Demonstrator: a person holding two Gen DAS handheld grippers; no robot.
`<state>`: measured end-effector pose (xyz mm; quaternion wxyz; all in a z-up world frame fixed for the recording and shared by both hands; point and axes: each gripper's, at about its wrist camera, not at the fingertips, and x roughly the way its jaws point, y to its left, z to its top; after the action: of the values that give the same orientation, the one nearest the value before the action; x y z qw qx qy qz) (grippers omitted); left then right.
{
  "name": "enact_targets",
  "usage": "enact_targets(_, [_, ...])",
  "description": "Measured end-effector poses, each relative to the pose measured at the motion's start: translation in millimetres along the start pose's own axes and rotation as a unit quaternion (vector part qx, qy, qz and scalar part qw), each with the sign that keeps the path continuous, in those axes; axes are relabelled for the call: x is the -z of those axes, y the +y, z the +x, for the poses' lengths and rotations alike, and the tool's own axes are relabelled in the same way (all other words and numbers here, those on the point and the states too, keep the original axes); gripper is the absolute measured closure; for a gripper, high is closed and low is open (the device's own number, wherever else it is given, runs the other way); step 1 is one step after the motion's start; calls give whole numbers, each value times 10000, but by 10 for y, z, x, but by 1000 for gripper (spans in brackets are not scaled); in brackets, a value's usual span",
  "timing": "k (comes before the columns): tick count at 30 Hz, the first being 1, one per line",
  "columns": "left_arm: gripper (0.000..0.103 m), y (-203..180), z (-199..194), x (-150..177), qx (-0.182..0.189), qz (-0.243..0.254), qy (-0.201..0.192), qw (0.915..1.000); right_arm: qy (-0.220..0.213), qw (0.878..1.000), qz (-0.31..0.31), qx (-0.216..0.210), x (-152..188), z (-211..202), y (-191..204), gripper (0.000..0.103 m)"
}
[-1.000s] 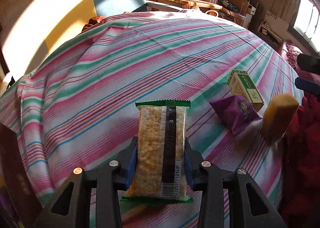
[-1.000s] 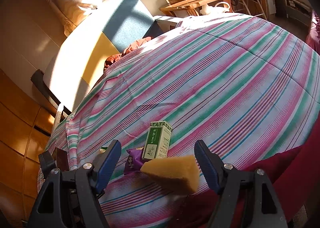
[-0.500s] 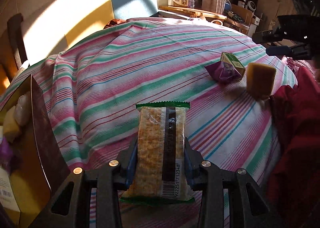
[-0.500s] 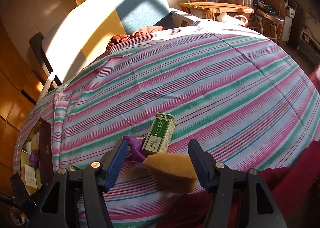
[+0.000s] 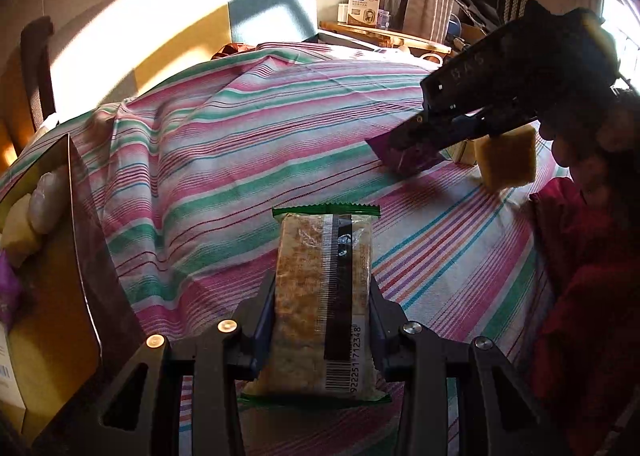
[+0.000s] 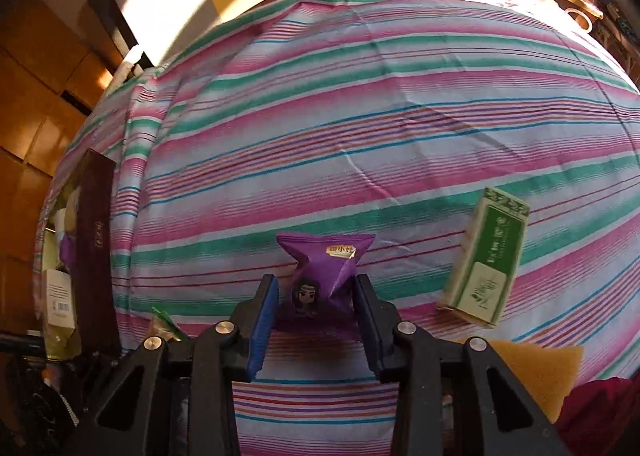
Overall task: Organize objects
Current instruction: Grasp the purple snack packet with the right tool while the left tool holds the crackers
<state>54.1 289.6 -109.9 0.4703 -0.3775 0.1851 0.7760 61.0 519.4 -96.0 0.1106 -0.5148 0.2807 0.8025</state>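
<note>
My left gripper (image 5: 322,296) is shut on a cracker packet (image 5: 320,276) with a green edge and a barcode, held above the striped bedspread (image 5: 240,160). My right gripper (image 6: 316,288) points down at a purple snack packet (image 6: 324,264). Its jaws are closing and the blue pads pinch the packet's lower half. In the left wrist view the same purple packet (image 5: 404,158) pokes out under the right gripper (image 5: 416,136). A yellow sponge (image 6: 536,372) and a green-and-white carton (image 6: 488,260) lie just to the right of it.
An open cardboard box (image 5: 52,336) with several items in it stands at the bed's left edge, also seen as a dark flap (image 6: 94,240). A red cloth (image 5: 580,276) lies along the right edge. A padded headboard (image 5: 160,36) and a wooden table (image 5: 384,36) are behind.
The right gripper swung left off the sponge, came down over the purple packet and narrowed its jaws onto it. The left gripper carried the cracker packet leftward, bringing the box into view.
</note>
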Motion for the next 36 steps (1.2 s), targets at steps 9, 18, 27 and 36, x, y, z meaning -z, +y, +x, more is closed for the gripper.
enact_targets(9, [62, 18, 10, 14, 37, -85, -65, 9999, -209, 9997, 129, 36, -48, -19, 5, 62])
enact_targets(18, [61, 16, 9, 28, 42, -106, -100, 9999, -49, 9988, -371, 331, -84, 157, 239, 57])
enact_targets(27, [61, -3, 7, 35, -10, -70, -118, 9999, 108, 9920, -890, 887, -56, 392, 375, 68])
enact_targets(36, [63, -50, -91, 18, 155, -61, -55, 9998, 85, 9950, -738, 671, -53, 372, 317, 67])
